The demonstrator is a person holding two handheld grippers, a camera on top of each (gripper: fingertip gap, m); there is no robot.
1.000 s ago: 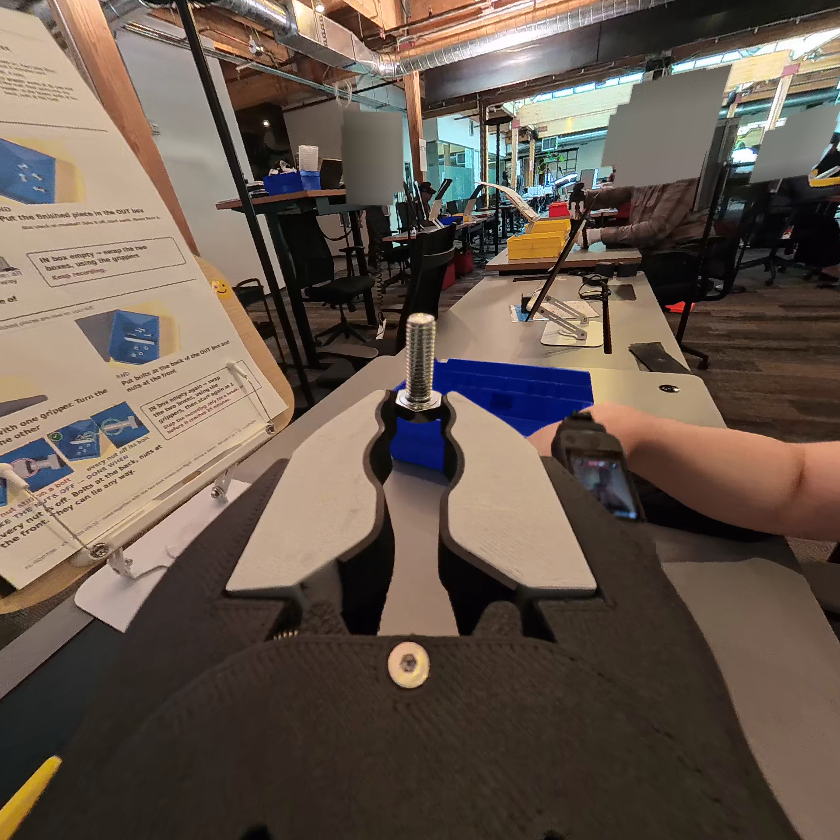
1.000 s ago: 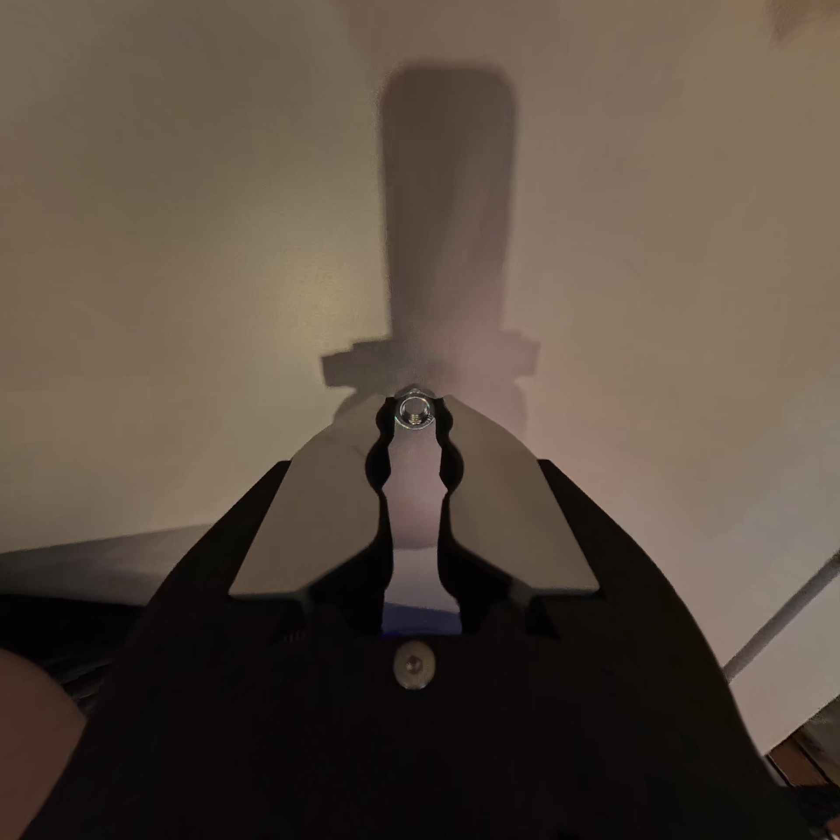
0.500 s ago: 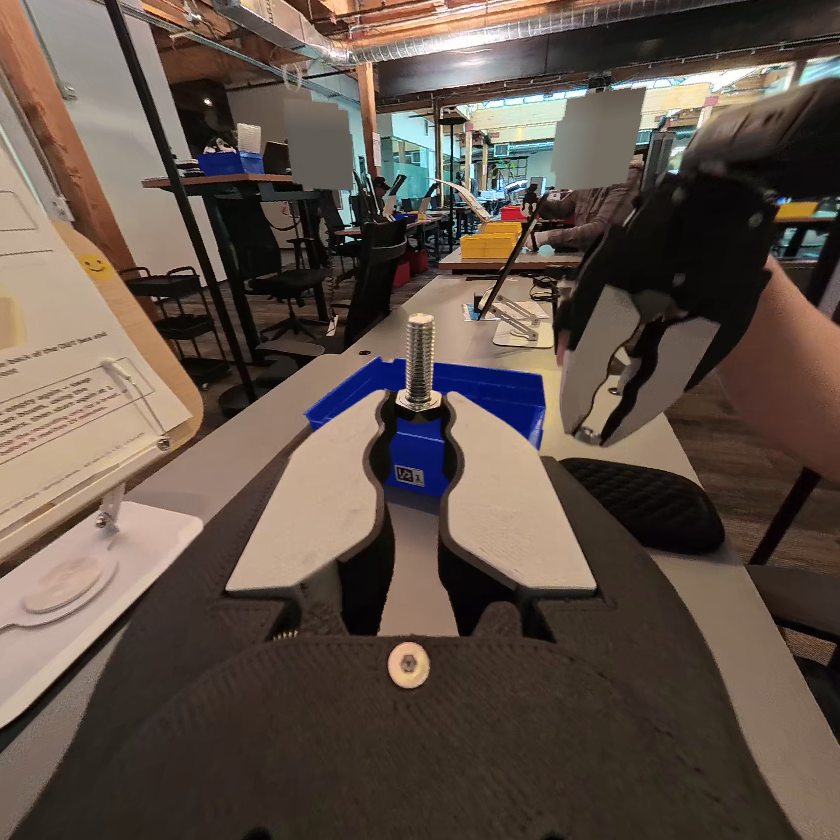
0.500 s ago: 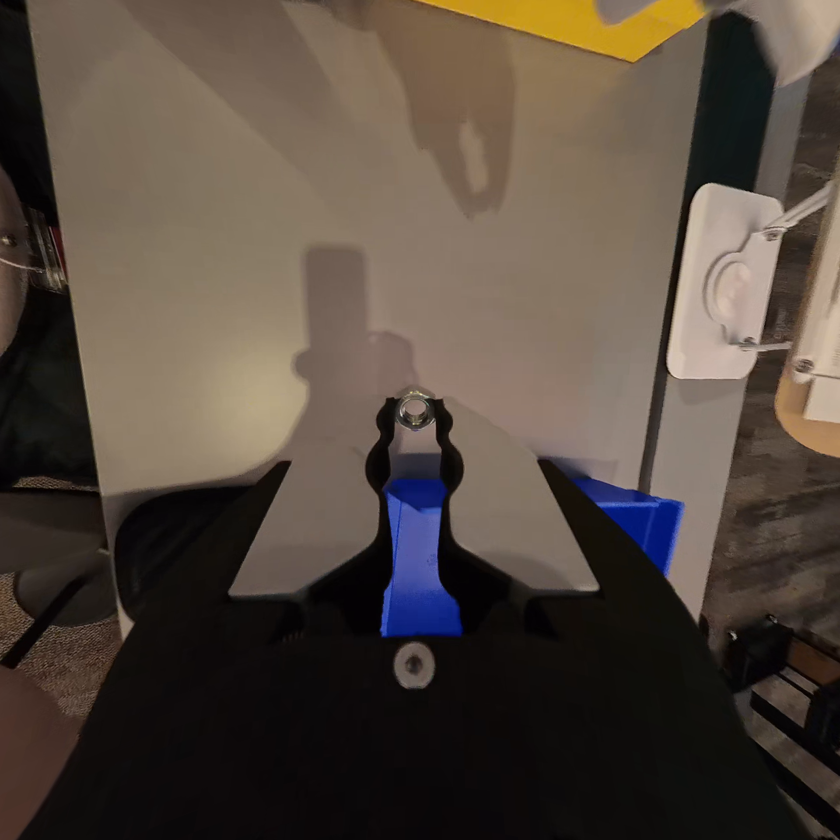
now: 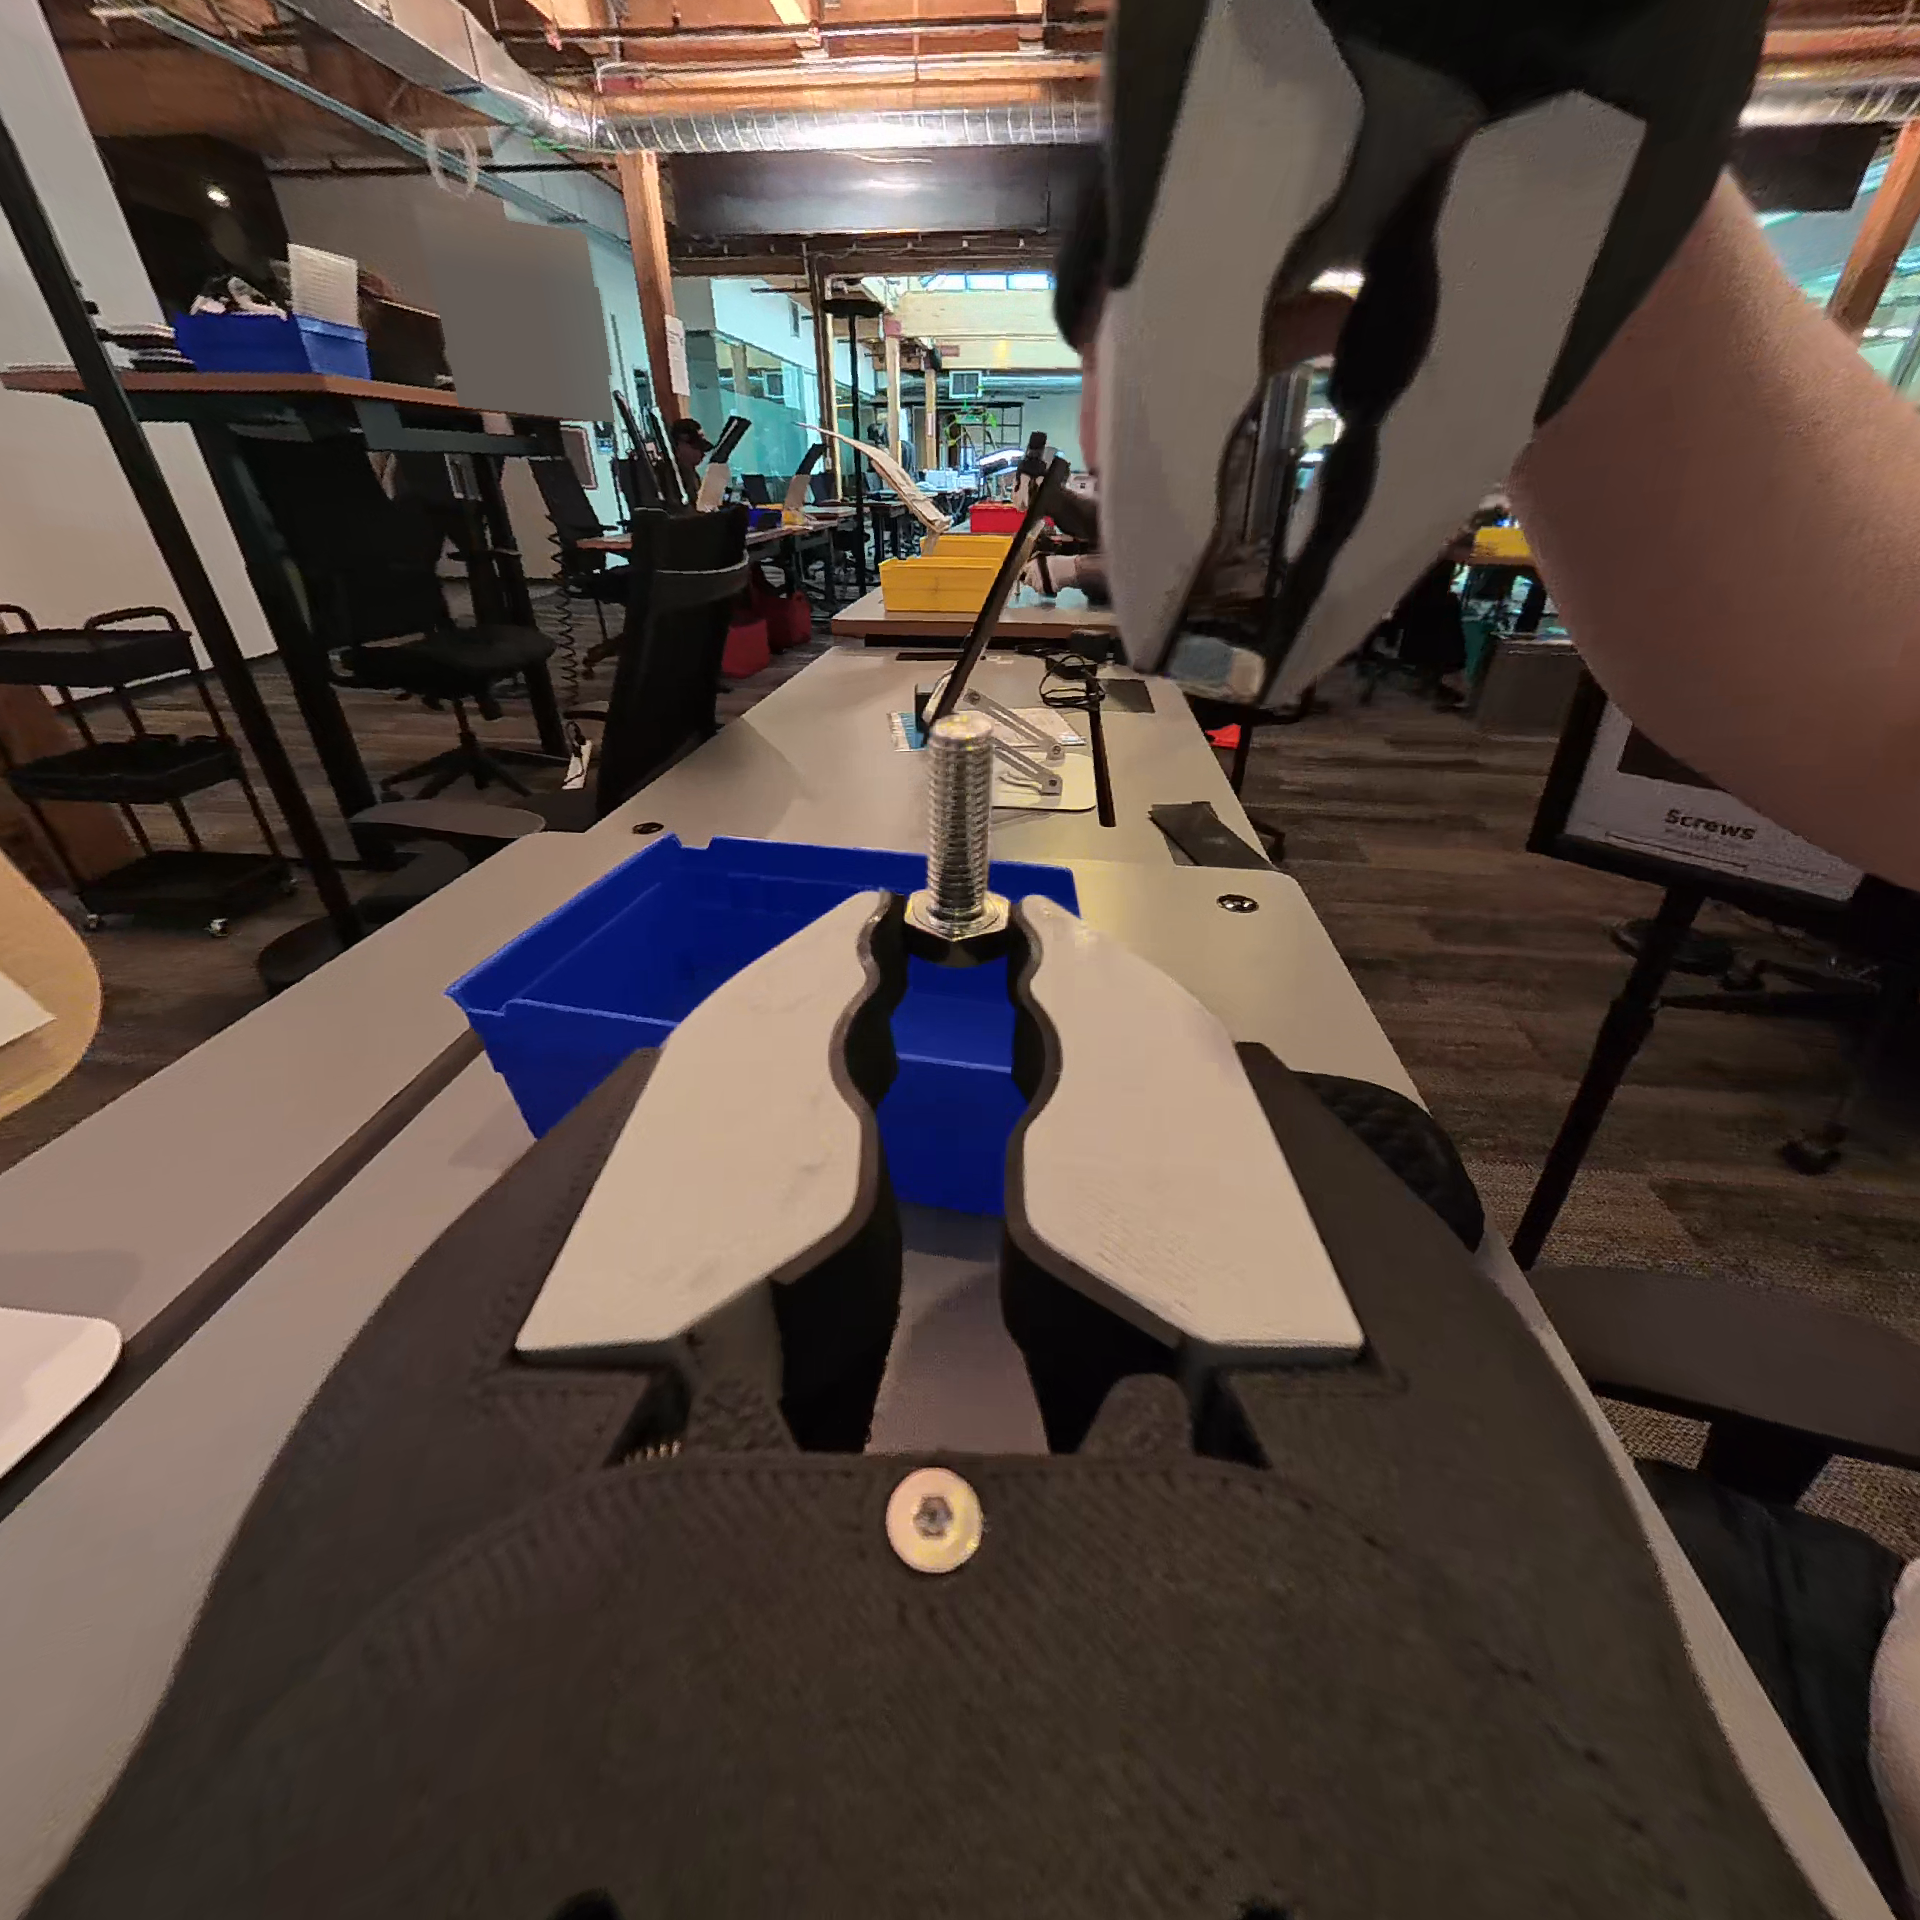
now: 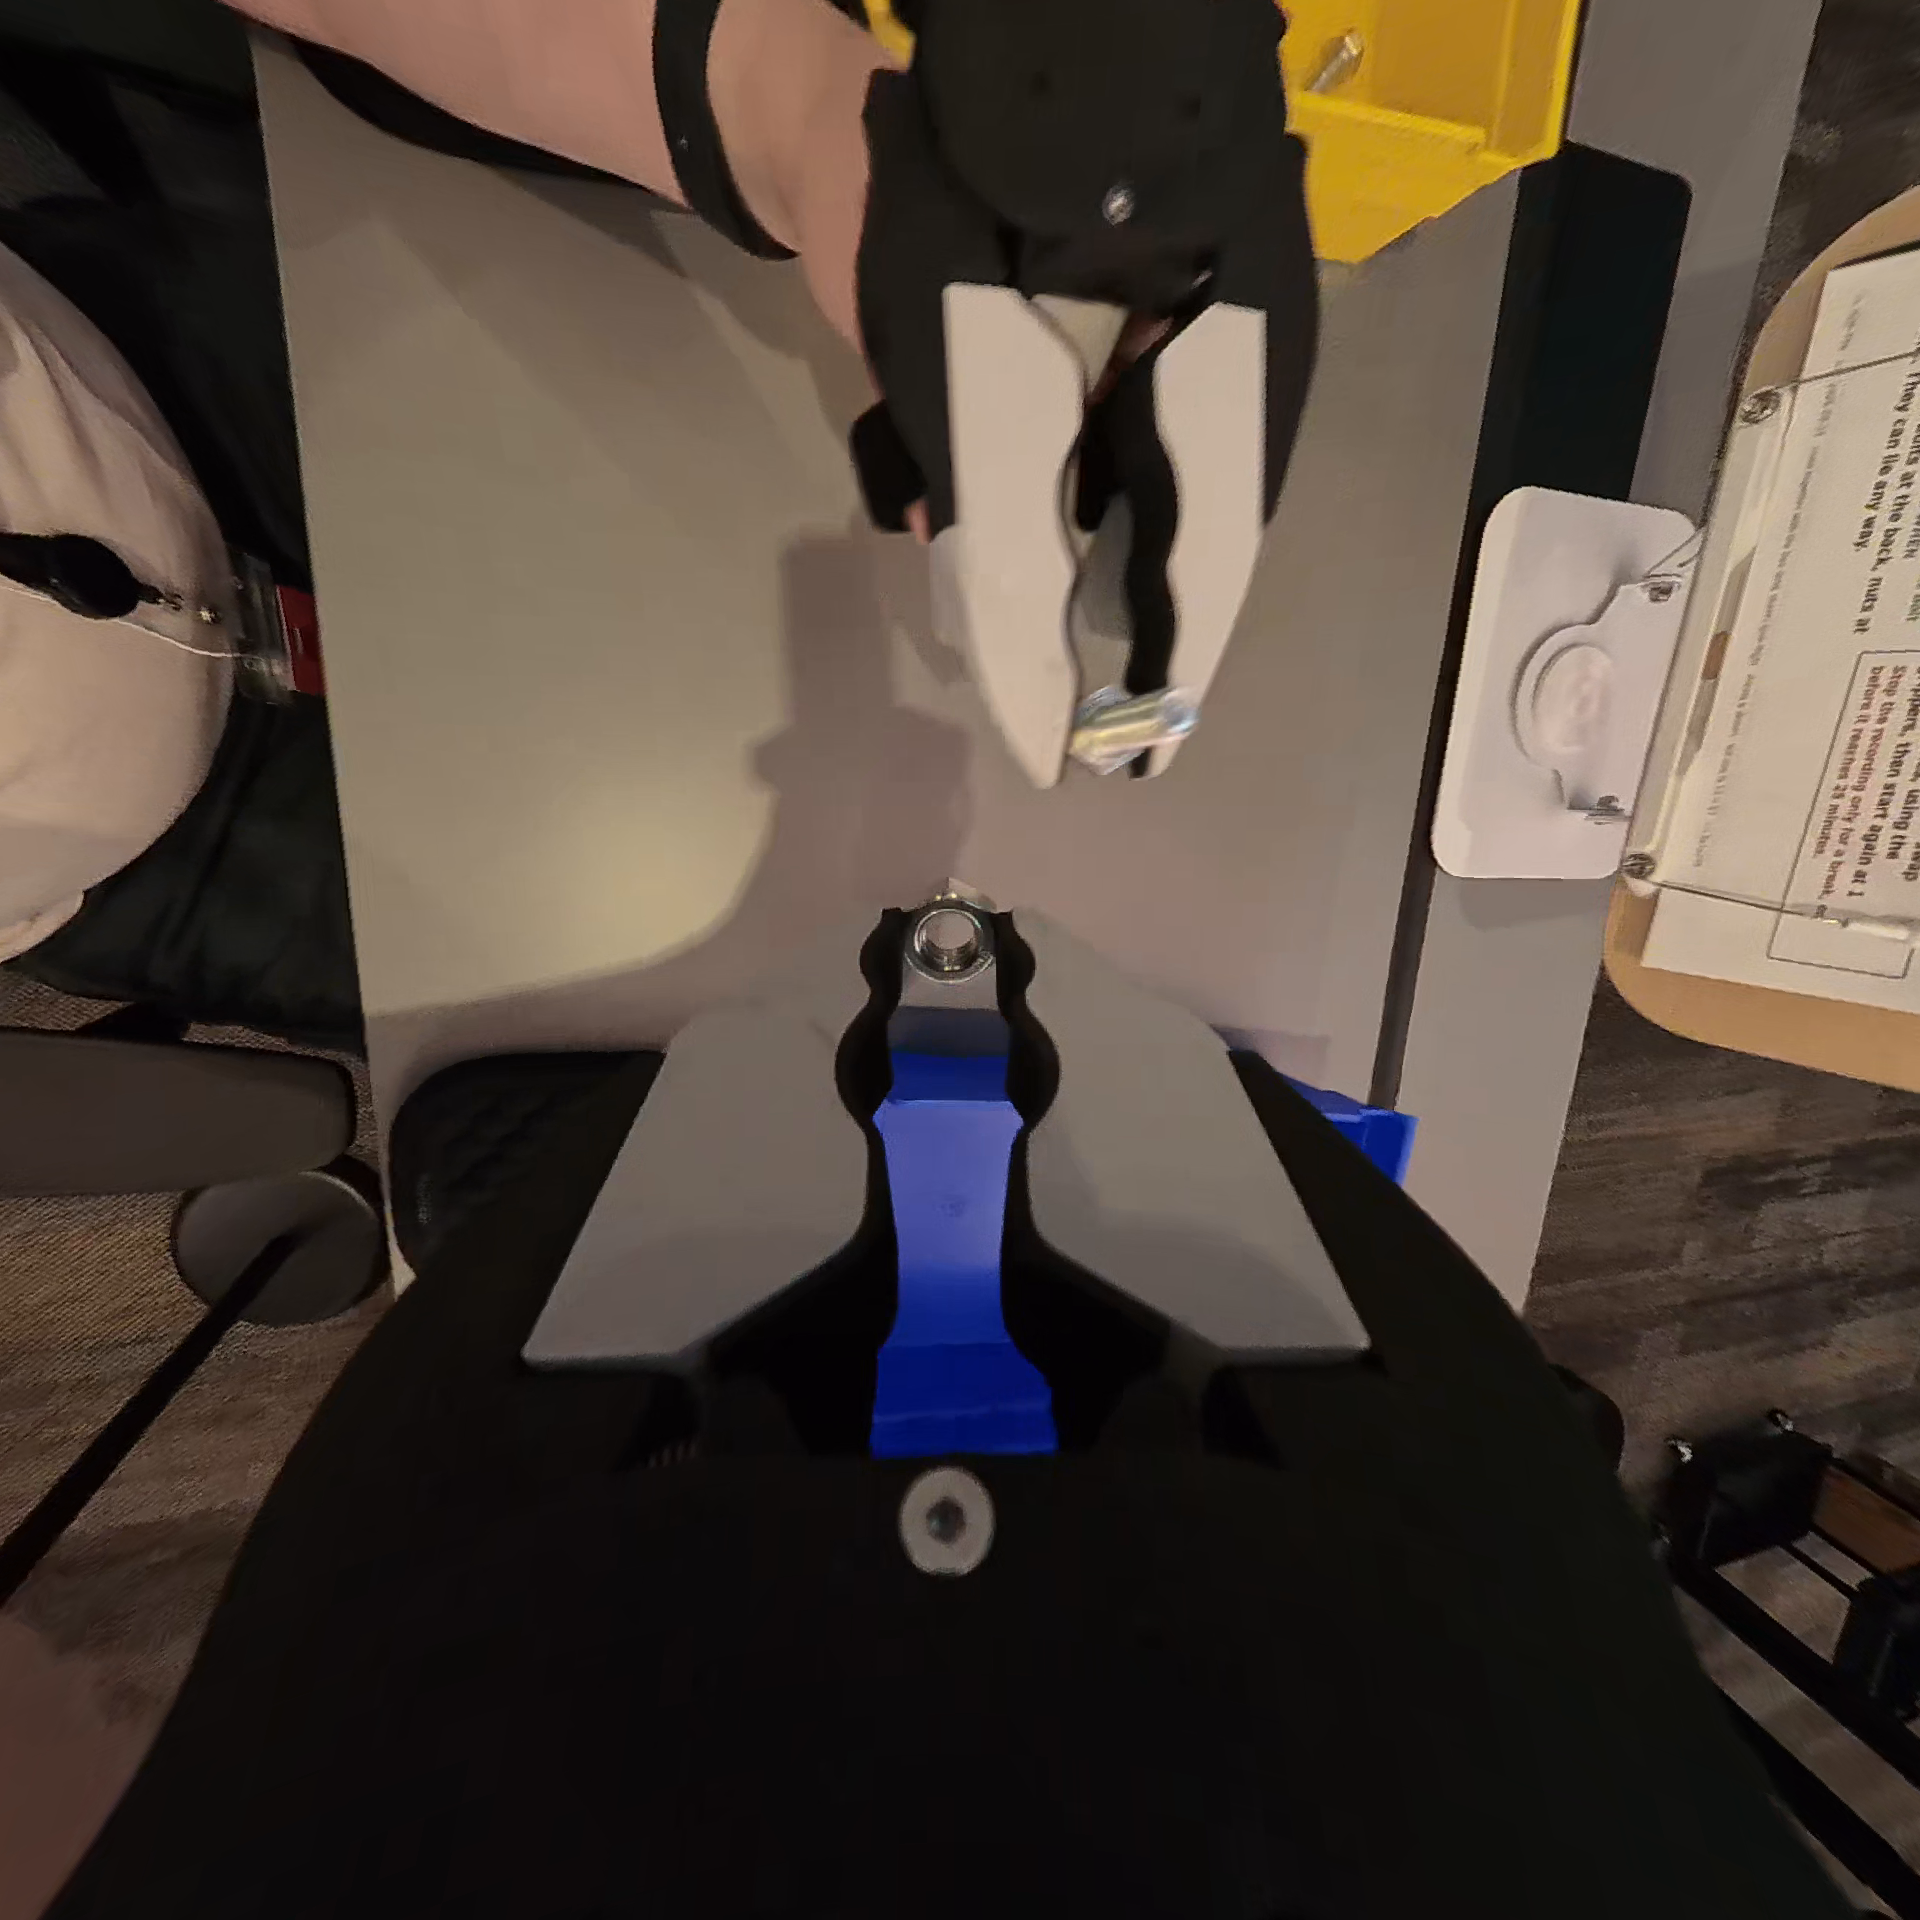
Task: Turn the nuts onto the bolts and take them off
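Left wrist view: left gripper (image 5: 952,925) clamped on the head of a bolt (image 5: 958,821), threaded shank upright, bare of any nut. Directly behind, a blue bin (image 5: 665,971) on the grey table (image 5: 260,1132), reaching toward its right edge; inside partly screened by the fingers. Black padded rest (image 5: 1397,1143) at the right edge, mostly hidden. Right gripper (image 5: 1210,665) overhead, upper right, tips pointing down above and right of the bolt tip, apart from it; contents at the tips blurred, not readable here.

Right wrist view, looking down: right gripper (image 6: 948,940) pinching a nut (image 6: 945,942), bore facing the camera. Left gripper (image 6: 1117,743) beyond, bolt (image 6: 1130,724) foreshortened. Yellow bin (image 6: 1423,114) at the table's far edge, cut off by the frame. Instruction sheet holder (image 6: 1558,686) off the right edge.
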